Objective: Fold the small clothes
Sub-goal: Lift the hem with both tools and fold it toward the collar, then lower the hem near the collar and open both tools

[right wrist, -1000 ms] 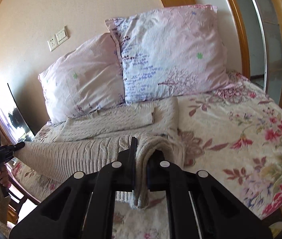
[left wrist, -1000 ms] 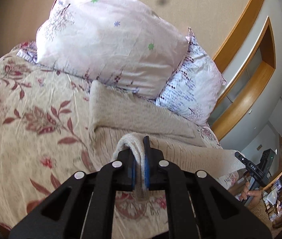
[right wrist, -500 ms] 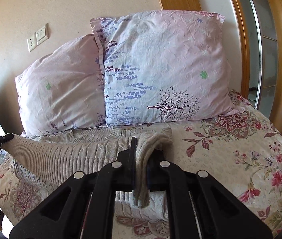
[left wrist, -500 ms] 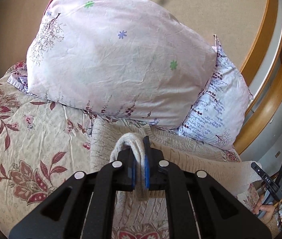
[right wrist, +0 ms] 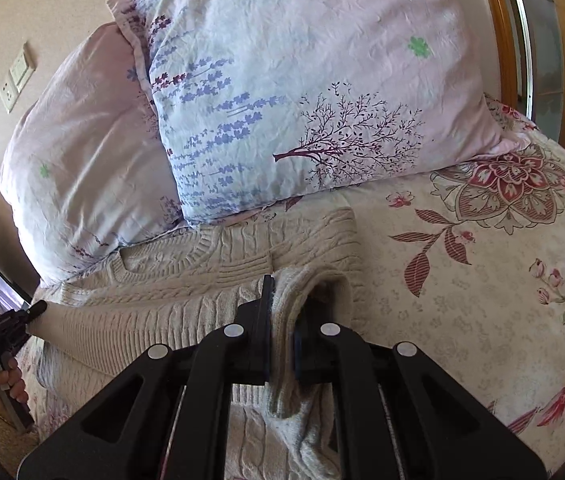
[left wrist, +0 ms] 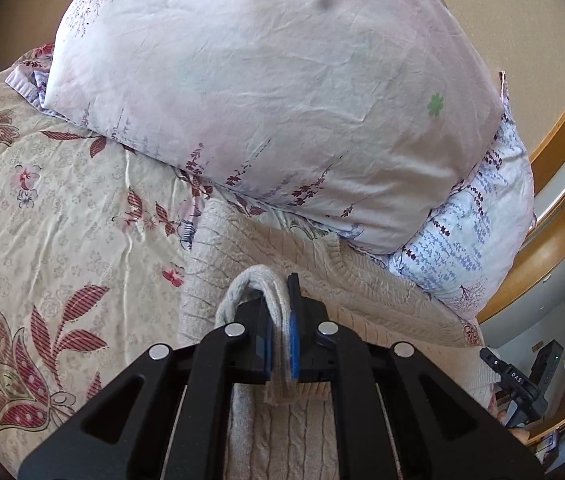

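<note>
Beige wall (right wrist: 62, 8) behind, wooden frame (left wrist: 562, 208) to one side. We note a bed under a cream bedspread printed with red flowers and leaves (left wrist: 50, 240), the biggest thing in both views. Two pale pink-and-blue floral pillows lean at its head: the pinker one (left wrist: 274, 92) nearest the left camera, the bluer one with a dark tree print (right wrist: 322, 92) nearest the right camera.

Just below the pillows lies the cream cable-knit sweater (right wrist: 210, 276), spread flat across the bed, its ribbed neckline toward the pillows and touching their lower edges. A lifted layer of it stretches taut between our two tools.

Left hand-held gripper (left wrist: 280, 316): closed, a thick fold of sweater hem pinched between its blue pads. Right hand-held gripper (right wrist: 282, 320): likewise clamped on a bunched fold of the sweater's edge.

White wall socket plate (right wrist: 16, 78) at far left of the right view.
</note>
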Motion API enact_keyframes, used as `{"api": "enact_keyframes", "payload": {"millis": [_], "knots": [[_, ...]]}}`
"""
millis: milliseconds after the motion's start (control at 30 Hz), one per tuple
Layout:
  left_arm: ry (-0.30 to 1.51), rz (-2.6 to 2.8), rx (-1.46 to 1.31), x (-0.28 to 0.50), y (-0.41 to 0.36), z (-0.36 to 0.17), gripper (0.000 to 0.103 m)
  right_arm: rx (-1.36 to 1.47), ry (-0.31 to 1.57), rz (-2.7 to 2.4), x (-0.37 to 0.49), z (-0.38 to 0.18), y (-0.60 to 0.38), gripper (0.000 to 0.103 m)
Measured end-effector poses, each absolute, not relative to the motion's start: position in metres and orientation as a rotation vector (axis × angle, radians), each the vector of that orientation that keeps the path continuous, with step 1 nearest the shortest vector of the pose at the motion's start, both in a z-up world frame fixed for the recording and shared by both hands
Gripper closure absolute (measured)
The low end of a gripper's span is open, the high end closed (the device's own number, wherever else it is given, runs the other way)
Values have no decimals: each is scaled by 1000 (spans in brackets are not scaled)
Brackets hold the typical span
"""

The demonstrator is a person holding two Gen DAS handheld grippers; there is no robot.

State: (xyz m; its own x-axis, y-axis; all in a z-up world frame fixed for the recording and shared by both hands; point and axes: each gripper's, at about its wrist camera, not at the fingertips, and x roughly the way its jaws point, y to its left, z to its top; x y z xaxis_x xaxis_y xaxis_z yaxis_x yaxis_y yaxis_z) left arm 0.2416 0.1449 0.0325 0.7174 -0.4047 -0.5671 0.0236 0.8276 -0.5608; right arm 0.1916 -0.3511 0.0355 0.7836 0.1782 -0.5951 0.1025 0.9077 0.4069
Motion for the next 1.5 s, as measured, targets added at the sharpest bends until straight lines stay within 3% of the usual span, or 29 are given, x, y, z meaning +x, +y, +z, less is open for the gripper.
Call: {"api": "enact_keyframes", "payload": {"millis": [267, 533, 833, 967, 1033, 1267, 1500], "knots": [[790, -228, -586, 266, 138, 17, 97, 532, 784, 18, 223, 6, -365, 95], [753, -273, -734, 274, 150, 22, 97, 644, 711, 75, 228, 24, -378, 95], [818, -273, -959, 294, 159, -12, 96, 922, 750, 96, 254, -5, -399, 92], [798, -291, -1053, 298, 164, -14, 79, 1093, 708, 143, 261, -11, -412, 59], [781, -294, -1050, 300, 162, -10, 71, 1120, 684, 161, 264, -11, -412, 52], [691, -279, -1085, 296, 169, -1, 47, 1086, 657, 152, 270, -3, -406, 46], [746, -305, -775, 265, 169, 27, 48, 811, 633, 58, 230, 30, -408, 46]]}}
